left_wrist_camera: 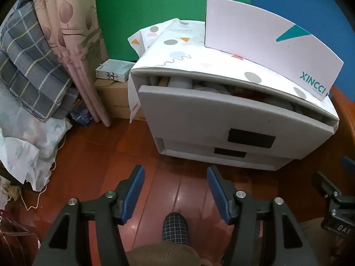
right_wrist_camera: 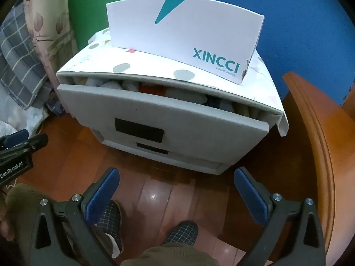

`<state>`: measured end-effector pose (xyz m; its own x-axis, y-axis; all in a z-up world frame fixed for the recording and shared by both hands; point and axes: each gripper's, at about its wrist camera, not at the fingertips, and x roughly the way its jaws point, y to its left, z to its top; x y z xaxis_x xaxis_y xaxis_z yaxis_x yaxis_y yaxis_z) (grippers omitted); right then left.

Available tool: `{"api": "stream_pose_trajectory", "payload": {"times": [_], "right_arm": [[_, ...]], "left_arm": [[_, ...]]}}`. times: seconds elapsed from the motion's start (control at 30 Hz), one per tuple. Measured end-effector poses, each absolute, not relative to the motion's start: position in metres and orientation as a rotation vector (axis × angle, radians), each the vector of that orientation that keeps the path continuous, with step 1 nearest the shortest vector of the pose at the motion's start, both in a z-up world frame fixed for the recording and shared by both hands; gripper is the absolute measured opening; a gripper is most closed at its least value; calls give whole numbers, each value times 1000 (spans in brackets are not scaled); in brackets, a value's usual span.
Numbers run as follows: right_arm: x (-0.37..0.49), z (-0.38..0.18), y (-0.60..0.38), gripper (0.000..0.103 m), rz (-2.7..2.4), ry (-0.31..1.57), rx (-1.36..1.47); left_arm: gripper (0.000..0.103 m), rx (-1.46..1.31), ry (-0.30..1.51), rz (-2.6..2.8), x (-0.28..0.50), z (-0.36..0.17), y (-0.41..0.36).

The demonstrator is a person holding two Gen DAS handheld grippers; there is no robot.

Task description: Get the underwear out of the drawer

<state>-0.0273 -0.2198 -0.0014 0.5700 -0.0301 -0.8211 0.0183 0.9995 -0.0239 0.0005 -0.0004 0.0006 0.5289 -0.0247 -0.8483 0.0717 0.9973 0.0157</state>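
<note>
Left wrist view: left gripper [left_wrist_camera: 176, 190] wide and empty above the floor, top drawer [left_wrist_camera: 221, 119] ajar with clothing [left_wrist_camera: 213, 87] inside, underwear not distinguishable. Right gripper [right_wrist_camera: 177, 190] likewise wide, empty. Approach step; next, reach into the gap along the drawer's top edge.

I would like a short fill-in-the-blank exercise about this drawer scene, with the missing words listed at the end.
1. The top drawer of the grey cabinet stands slightly ____, with clothes showing in the gap.
2. The white box on the cabinet bears the word ____.
3. The left gripper and the right gripper are both ____ and hold nothing.
4. The floor is made of ____.

Missing words: open; XINCCI; open; wood
</note>
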Motion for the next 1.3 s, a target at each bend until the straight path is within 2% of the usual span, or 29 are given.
{"api": "stream_pose_trajectory", "payload": {"times": [0.2, 1.3], "right_arm": [[-23, -13, -229, 102, 0, 1037, 47], [-23, -18, -233, 102, -51, 1054, 81]], "left_arm": [[60, 86, 1010, -40, -2, -6, -1], [60, 73, 1005, -23, -3, -15, -1]]}}
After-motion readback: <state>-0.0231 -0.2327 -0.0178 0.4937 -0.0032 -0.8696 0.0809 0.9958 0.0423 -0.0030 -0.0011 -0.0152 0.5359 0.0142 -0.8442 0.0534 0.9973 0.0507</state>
